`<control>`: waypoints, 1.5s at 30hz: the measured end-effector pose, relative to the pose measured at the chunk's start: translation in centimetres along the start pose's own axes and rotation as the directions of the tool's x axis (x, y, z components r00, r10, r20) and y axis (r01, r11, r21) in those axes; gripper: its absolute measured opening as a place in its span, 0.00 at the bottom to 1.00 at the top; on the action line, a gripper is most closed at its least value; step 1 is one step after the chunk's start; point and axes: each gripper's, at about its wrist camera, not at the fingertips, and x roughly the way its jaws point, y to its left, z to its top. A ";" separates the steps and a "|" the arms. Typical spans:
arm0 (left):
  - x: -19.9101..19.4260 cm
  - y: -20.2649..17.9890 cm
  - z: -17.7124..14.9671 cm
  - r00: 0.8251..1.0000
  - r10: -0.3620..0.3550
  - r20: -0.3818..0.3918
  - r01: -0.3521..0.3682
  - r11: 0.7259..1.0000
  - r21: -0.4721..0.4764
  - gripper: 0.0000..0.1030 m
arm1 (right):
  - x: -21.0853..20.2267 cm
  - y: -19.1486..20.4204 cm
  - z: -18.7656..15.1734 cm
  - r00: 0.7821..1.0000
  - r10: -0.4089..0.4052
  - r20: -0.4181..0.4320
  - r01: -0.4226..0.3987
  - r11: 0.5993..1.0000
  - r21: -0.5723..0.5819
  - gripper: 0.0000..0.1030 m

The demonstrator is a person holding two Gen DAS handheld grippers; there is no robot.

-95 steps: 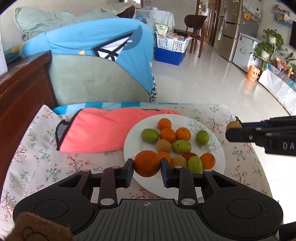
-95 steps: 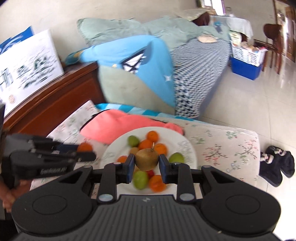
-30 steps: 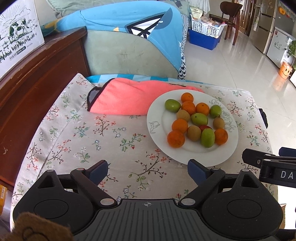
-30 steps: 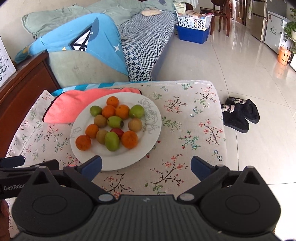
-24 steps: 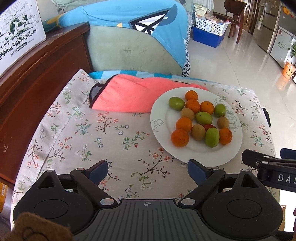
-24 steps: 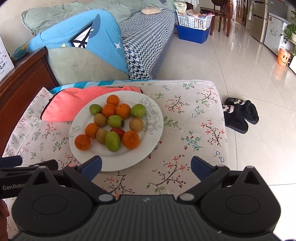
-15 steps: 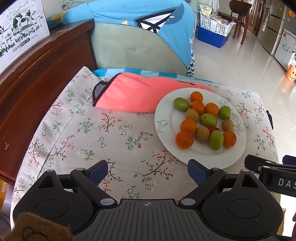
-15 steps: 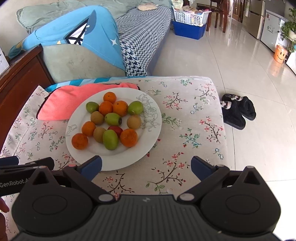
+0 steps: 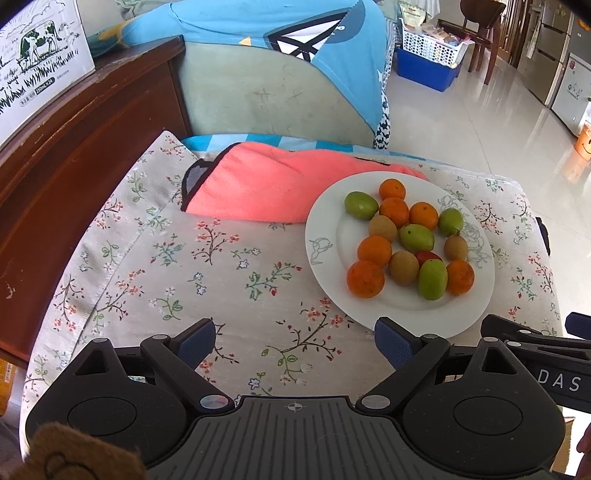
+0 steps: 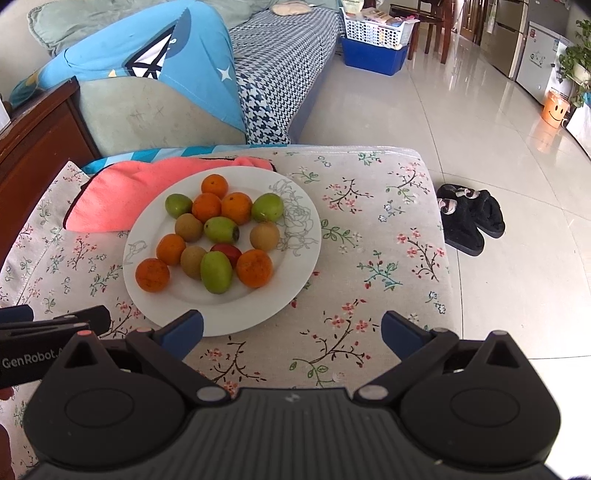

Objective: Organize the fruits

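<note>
A white plate (image 9: 321, 236) (image 10: 295, 254) sits on a floral-cloth table and holds several fruits: oranges (image 9: 365, 278) (image 10: 152, 275), green fruits (image 9: 432, 279) (image 10: 216, 271), brown kiwis (image 9: 403, 263) (image 10: 264, 236) and one red fruit (image 10: 228, 252). My left gripper (image 9: 293, 341) is open and empty, above the near table edge, left of the plate. My right gripper (image 10: 291, 326) is open and empty, near the plate's front right rim. Each gripper shows at the edge of the other's view.
A pink towel (image 9: 266, 184) (image 10: 122, 192) lies behind the plate on its left. A dark wooden cabinet (image 9: 74, 147) with a milk carton box (image 9: 37, 59) stands left. A sofa with a blue cushion (image 9: 280, 29) is behind. Black slippers (image 10: 467, 218) lie on the floor right.
3.2 s ago the left gripper held an orange and the right a kiwi; both fruits now lie on the plate. Both grippers have opened and drawn back from it.
</note>
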 end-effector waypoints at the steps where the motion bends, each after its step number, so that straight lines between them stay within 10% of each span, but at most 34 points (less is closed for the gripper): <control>1: 0.0 0.0 0.0 1.000 0.001 0.000 -0.001 1.000 -0.001 0.92 | 0.1 0.0 0.0 1.000 -0.001 -0.001 0.001 1.000 0.000 0.99; 45: 0.2 -0.5 -0.1 0.997 0.077 0.014 -0.077 0.997 0.027 0.91 | 0.1 1.2 0.0 0.998 -0.047 0.044 0.051 0.995 -0.087 0.99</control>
